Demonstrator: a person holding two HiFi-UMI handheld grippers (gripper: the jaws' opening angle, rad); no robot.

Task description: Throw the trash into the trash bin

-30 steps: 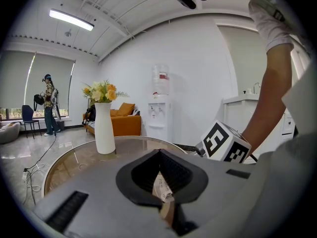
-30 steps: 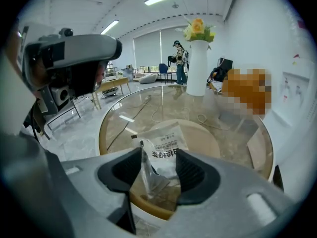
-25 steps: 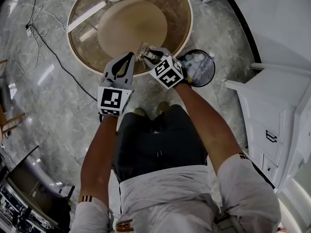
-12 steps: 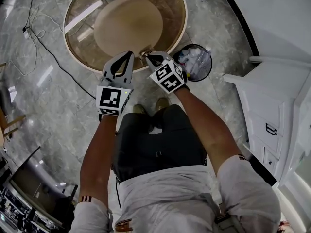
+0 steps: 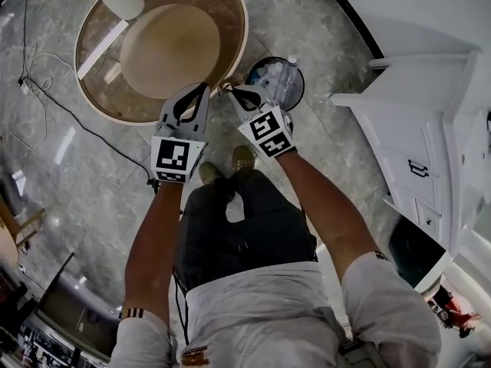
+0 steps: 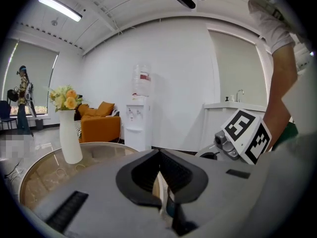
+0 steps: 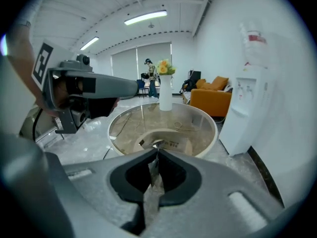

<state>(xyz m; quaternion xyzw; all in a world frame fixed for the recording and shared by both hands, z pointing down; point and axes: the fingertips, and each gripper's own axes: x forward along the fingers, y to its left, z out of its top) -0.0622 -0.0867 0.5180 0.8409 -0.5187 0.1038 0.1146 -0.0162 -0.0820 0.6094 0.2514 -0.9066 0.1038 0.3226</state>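
My right gripper (image 5: 235, 90) is shut on a thin crumpled wrapper (image 7: 154, 182) that hangs down between its pads. It is held over the floor, between the round glass table (image 5: 92, 90) and the black trash bin (image 5: 249, 75). The bin holds plastic bottles (image 5: 285, 79) and stands just right of the gripper's tip. My left gripper (image 5: 204, 87) is beside it, near the table's edge. Its jaws (image 6: 159, 152) meet at the tips on a thin pale scrap (image 6: 159, 190).
A white vase of flowers (image 5: 123, 2) stands on the table's far side. White cabinets (image 5: 414, 152) line the right. A cable (image 5: 46, 98) runs over the marble floor at the left. A water dispenser (image 6: 140, 118) and an orange sofa (image 6: 99, 123) stand beyond the table.
Both grippers have come up and away from the table's edge, towards the bin. The right one took the wrapper off the table. The table has slid left in the head view.
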